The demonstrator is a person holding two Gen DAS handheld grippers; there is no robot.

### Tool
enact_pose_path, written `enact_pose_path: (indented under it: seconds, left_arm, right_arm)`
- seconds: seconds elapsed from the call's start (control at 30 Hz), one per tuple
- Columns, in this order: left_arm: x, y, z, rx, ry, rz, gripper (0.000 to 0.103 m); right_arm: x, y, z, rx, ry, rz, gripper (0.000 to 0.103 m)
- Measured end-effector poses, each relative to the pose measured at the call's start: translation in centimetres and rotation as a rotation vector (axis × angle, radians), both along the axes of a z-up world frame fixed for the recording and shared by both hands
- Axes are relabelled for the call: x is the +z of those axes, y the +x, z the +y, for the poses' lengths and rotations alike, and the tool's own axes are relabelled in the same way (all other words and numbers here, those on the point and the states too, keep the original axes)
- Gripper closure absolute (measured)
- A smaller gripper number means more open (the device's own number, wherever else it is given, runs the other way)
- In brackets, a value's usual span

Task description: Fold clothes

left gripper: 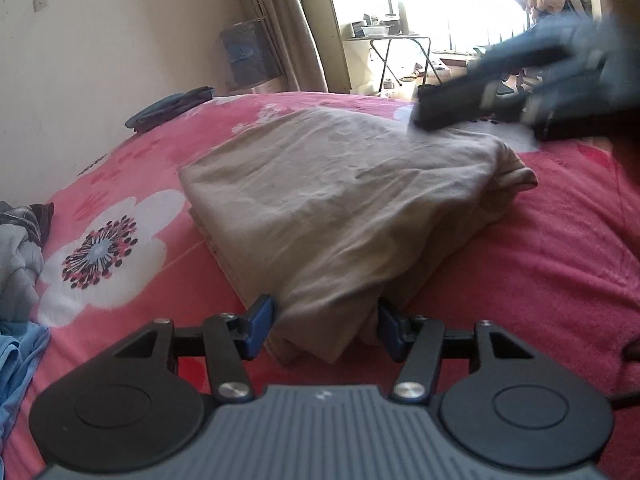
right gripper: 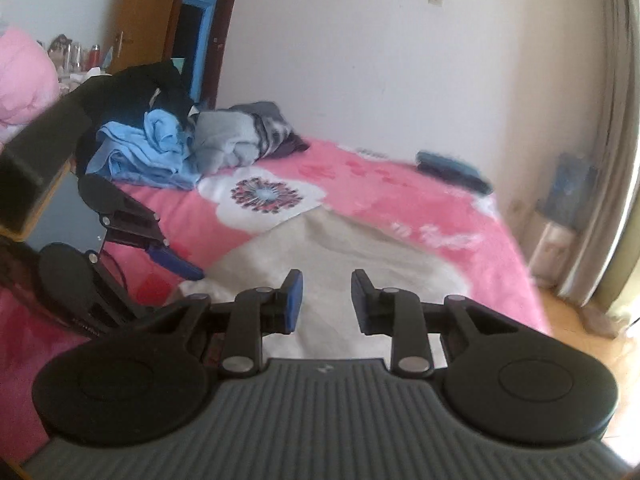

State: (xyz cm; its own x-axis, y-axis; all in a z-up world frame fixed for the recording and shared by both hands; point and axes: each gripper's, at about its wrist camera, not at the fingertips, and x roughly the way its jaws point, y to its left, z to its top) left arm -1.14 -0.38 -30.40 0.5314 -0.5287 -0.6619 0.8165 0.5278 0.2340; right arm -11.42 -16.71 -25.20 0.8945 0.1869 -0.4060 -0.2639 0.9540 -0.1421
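Two grippers work over a beige garment [left gripper: 340, 200] lying folded on a bed [left gripper: 540, 248] with a pink flowered cover. Left gripper [left gripper: 326, 326] has its blue-padded fingers spread wide on either side of the garment's near corner; the cloth sits between them, not pinched. Right gripper [right gripper: 326, 302] hangs over the garment's far side, fingers parted, with nothing between them. At the bed's far end lies a pile of clothes [right gripper: 188, 148]; a dark folded item [left gripper: 170, 110] rests near the wall.
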Motion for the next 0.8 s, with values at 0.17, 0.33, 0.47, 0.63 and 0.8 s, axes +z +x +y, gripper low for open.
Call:
enact_pose_path:
  seconds: [0.17, 0.33, 0.47, 0.63, 0.8]
  left_arm:
    - [1.4, 0.1, 1.8, 0.036, -0.016, 0.089, 0.046]
    - [5.1, 0.2, 4.2, 0.104, -0.173, 0.063, 0.047]
    - [6.8, 1.5, 3.3, 0.095, -0.295, 0.06, 0.047]
    - [4.2, 2.5, -0.3, -0.044, -0.254, 0.108, 0.045]
    - [0.0, 1.7, -0.3, -0.104, -0.22, 0.074, 0.043]
  right_arm:
    - [-5.3, -0.1, 1.0, 0.075, -0.141, 0.022, 0.077]
    - [-4.2, 0.6, 0.5, 0.095, -0.13, 0.079, 0.077]
    - [-3.9, 0.9, 1.0, 0.096, -0.143, 0.106, 0.077]
    - [-3.4, 1.7, 0.9, 0.088, -0.114, 0.155, 0.077]
    - [-2.0, 2.9, -0.3, 0.091, -0.015, 0.249, 0.077]
